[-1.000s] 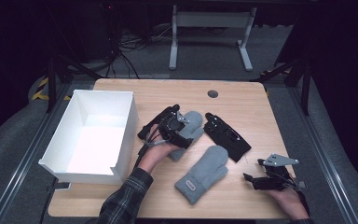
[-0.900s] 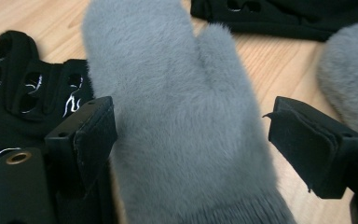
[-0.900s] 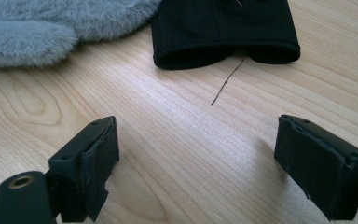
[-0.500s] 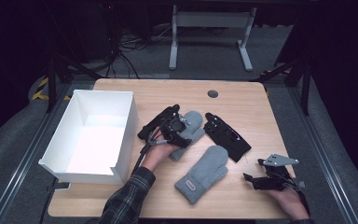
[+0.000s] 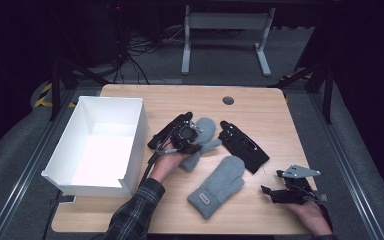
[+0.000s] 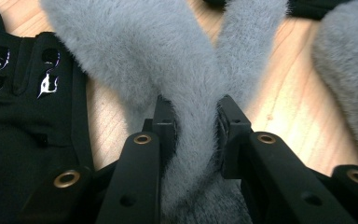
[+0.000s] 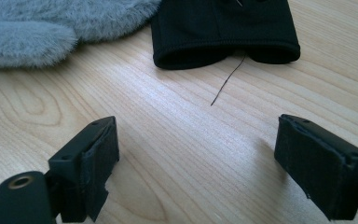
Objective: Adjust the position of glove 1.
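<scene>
High view: a grey mitten (image 5: 216,186) lies near the front of the wooden table (image 5: 260,105), cuff toward the person, with a small grey tag sewn near the cuff; its lettering is too small to read. A second grey mitten (image 5: 203,137) lies at mid-table, just right of the white box (image 5: 139,131). A black glove (image 5: 242,145) lies right of that second mitten, between it and the table's right half. Another black glove (image 6: 23,112) appears in the left gripper view, at the left, beside the second mitten; it carries glossy cut-out marks that form no legible word.

Left gripper (image 5: 182,136): positioned over the second grey mitten at mid-table. In the left gripper view its jaws have just been closing, and the pads now press on a narrow fold of the grey fleece (image 6: 193,140) from both sides, the fabric bunched between them. The mitten rests on the table top.

Right gripper (image 5: 269,192): held low at the front right corner of the table, well apart from both mittens. In the right gripper view its jaws stand wide apart over bare wood, with nothing between them; the cuff of the black glove (image 7: 223,32) and a loose thread lie ahead of it.
</scene>
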`<state>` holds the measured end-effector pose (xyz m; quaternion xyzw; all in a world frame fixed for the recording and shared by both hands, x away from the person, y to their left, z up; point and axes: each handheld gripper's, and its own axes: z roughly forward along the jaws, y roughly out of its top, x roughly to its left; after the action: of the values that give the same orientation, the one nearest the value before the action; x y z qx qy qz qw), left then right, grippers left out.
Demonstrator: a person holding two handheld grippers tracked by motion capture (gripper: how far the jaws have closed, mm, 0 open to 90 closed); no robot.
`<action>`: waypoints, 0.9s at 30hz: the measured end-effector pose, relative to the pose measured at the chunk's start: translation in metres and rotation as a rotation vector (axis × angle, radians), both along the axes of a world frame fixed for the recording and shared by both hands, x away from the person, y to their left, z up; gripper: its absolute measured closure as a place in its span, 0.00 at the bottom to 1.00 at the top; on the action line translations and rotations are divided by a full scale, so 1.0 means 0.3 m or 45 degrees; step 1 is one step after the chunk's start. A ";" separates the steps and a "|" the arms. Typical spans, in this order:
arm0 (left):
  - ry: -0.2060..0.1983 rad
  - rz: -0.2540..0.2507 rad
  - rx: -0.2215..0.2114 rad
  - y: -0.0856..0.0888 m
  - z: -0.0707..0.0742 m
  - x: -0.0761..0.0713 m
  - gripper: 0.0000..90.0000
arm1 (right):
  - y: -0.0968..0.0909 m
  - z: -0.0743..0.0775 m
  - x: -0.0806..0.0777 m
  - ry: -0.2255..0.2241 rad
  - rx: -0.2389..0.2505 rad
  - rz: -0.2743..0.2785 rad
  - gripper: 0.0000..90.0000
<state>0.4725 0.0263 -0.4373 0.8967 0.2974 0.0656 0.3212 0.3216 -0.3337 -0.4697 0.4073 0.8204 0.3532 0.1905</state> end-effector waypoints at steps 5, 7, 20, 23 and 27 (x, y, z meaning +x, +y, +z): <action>0.008 -0.014 -0.020 0.012 0.019 -0.008 0.83 | 0.000 0.000 0.000 0.000 -0.001 0.000 0.16; 0.005 -0.021 -0.026 0.017 0.032 -0.014 0.83 | 0.000 0.000 0.000 0.000 -0.001 0.000 0.16; 0.004 -0.117 -0.132 0.047 0.144 -0.101 0.83 | 0.000 0.000 0.000 0.000 -0.002 0.000 0.16; 0.006 -0.145 -0.158 0.049 0.172 -0.132 0.83 | 0.000 0.000 0.000 0.000 -0.002 0.001 0.16; 0.013 -0.174 -0.175 0.048 0.199 -0.183 0.83 | 0.000 0.000 0.000 0.000 -0.002 0.001 0.16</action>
<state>0.4177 0.0406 -0.3775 0.8911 0.2410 0.0185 0.3840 0.3216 -0.3337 -0.4697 0.4069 0.8208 0.3526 0.1908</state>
